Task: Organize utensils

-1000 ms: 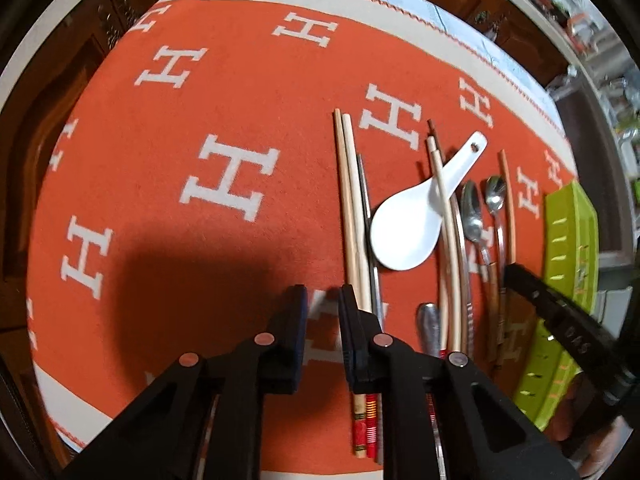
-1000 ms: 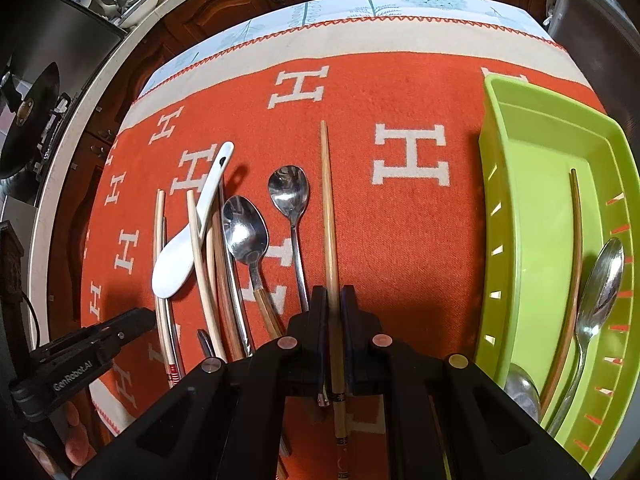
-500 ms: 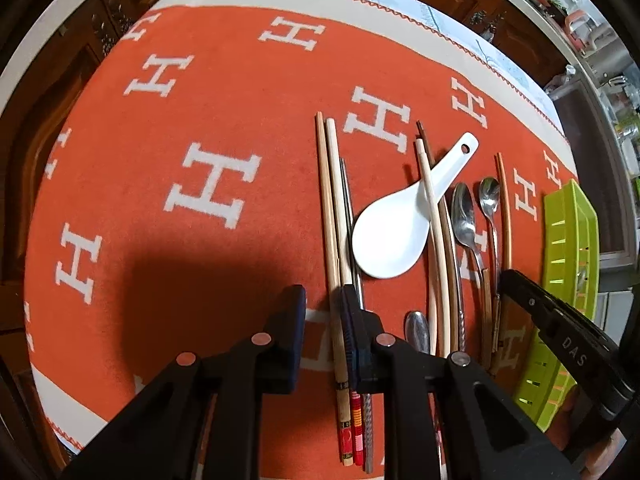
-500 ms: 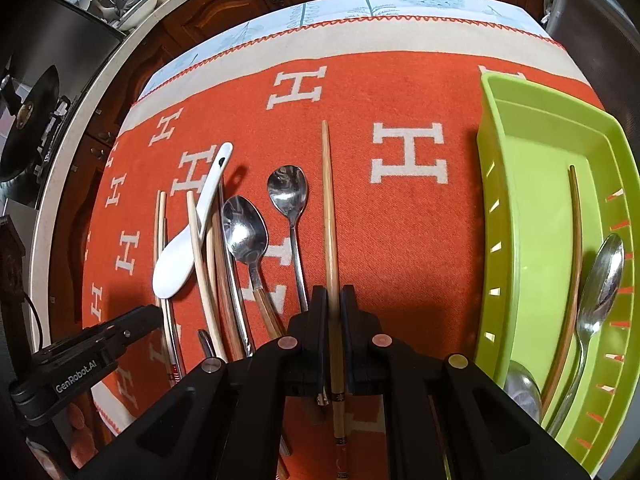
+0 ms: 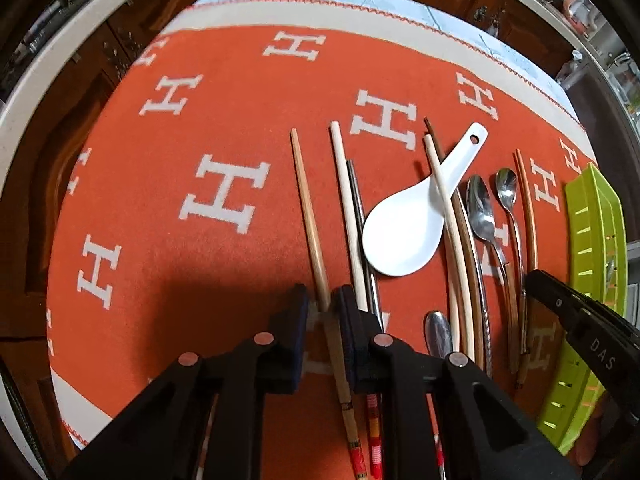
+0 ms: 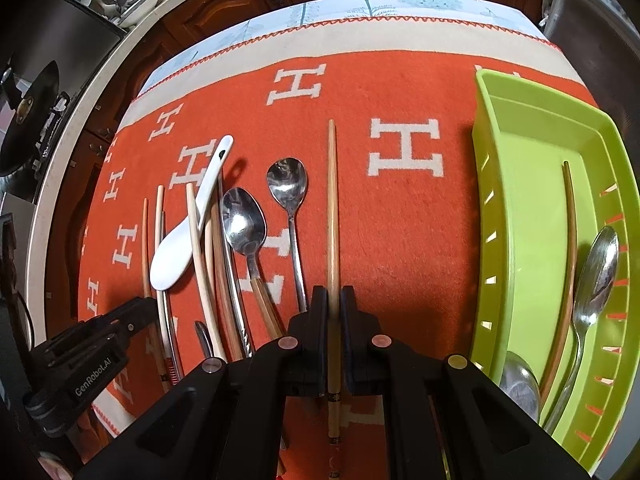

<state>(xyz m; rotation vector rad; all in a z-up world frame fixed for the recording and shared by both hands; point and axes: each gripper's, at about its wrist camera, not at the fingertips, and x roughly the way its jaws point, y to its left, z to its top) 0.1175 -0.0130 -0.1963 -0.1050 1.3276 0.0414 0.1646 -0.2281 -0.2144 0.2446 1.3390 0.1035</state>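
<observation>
Left gripper (image 5: 320,300) low centre of frame, fingers narrow around tan chopstick (image 5: 308,216), pads touching it or not: cannot tell; right gripper (image 6: 333,300) low centre, fingers clamped on light wooden chopstick (image 6: 332,208); white ceramic spoon (image 5: 408,232) mid-right on orange surface (image 5: 200,260), among other chopsticks and metal spoons; green tray (image 6: 520,220) at right, holding spoon (image 6: 596,280) and chopstick.
</observation>
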